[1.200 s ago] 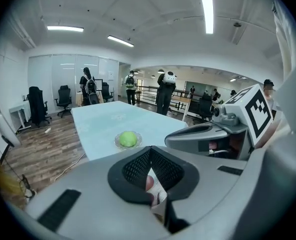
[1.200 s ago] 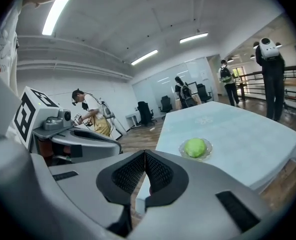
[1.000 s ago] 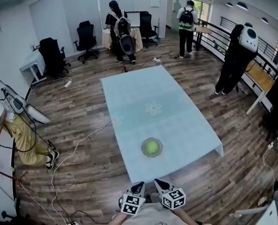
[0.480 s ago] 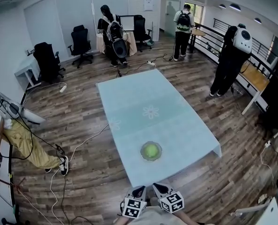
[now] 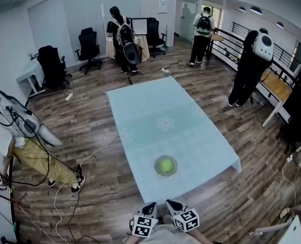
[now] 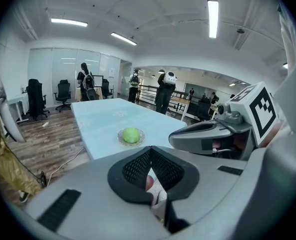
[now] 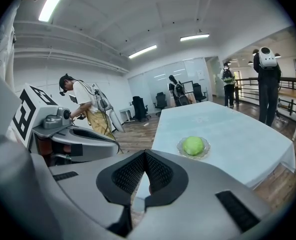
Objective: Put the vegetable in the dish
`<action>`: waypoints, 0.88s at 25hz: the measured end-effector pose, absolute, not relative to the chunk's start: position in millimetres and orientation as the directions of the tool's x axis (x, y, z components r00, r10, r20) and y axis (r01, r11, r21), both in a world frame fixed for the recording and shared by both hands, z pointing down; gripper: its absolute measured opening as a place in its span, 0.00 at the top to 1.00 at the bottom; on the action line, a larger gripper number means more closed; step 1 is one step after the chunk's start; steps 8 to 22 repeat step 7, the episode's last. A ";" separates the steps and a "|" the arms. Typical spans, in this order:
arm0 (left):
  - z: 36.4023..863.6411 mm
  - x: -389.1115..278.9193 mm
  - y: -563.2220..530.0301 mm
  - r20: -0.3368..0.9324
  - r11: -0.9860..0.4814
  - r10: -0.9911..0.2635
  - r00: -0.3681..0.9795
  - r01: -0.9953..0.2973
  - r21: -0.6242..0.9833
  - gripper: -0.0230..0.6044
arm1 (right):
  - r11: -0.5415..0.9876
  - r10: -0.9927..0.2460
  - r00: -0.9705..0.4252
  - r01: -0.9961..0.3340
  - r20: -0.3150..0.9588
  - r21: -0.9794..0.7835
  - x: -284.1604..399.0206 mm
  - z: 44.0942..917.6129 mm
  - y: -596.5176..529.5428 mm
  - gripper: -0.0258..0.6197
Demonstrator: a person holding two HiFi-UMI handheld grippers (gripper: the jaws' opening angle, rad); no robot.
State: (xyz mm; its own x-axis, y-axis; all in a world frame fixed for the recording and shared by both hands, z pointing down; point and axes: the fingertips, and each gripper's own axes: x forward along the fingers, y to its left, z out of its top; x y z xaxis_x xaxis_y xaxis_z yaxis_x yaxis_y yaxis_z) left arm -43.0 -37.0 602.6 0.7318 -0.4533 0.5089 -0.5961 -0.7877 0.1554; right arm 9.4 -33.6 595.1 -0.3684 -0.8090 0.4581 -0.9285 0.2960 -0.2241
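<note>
A round green vegetable (image 5: 165,163) lies in a small clear glass dish (image 5: 157,169) near the front end of the table with the pale blue cloth (image 5: 155,105). My left gripper (image 5: 149,206) and right gripper (image 5: 171,204) hang side by side just off the table's front edge, short of the dish. Both are shut, nothing between the pads. In the left gripper view the vegetable (image 6: 131,134) and its dish (image 6: 121,138) lie ahead past my shut left gripper (image 6: 150,149). The right gripper view has the vegetable (image 7: 193,145) ahead to the right of my shut right gripper (image 7: 145,153).
Cables (image 5: 97,149) trail over the wood floor left of the table. A person in yellow trousers (image 5: 36,159) bends over at the left. Other people stand at the far end (image 5: 124,32) and by the railing at the right (image 5: 252,67). Office chairs (image 5: 88,43) line the back wall.
Both grippers and the vegetable in the dish have kept their places. The person at the left has shifted, and the head view has moved a little.
</note>
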 end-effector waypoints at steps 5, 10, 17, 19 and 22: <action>601.5 -51.4 -40.1 0.513 -0.776 -0.459 0.726 -0.608 0.166 0.95 | 0.278 -0.807 -0.357 -0.933 0.470 -0.230 7.3 596.8 -33.9 0.92; 601.1 -53.5 -39.2 0.516 -0.775 -0.456 0.725 -0.609 0.171 0.95 | 0.272 -0.807 -0.353 -0.934 0.474 -0.233 6.5 597.3 -33.8 0.92; 601.1 -53.5 -39.2 0.516 -0.775 -0.456 0.725 -0.609 0.171 0.95 | 0.272 -0.807 -0.353 -0.934 0.474 -0.233 6.5 597.3 -33.8 0.92; 601.1 -53.5 -39.2 0.516 -0.775 -0.456 0.725 -0.609 0.171 0.95 | 0.272 -0.807 -0.353 -0.934 0.474 -0.233 6.5 597.3 -33.8 0.92; 601.1 -53.5 -39.2 0.516 -0.775 -0.456 0.725 -0.609 0.171 0.95 | 0.272 -0.807 -0.353 -0.934 0.474 -0.233 6.5 597.3 -33.8 0.92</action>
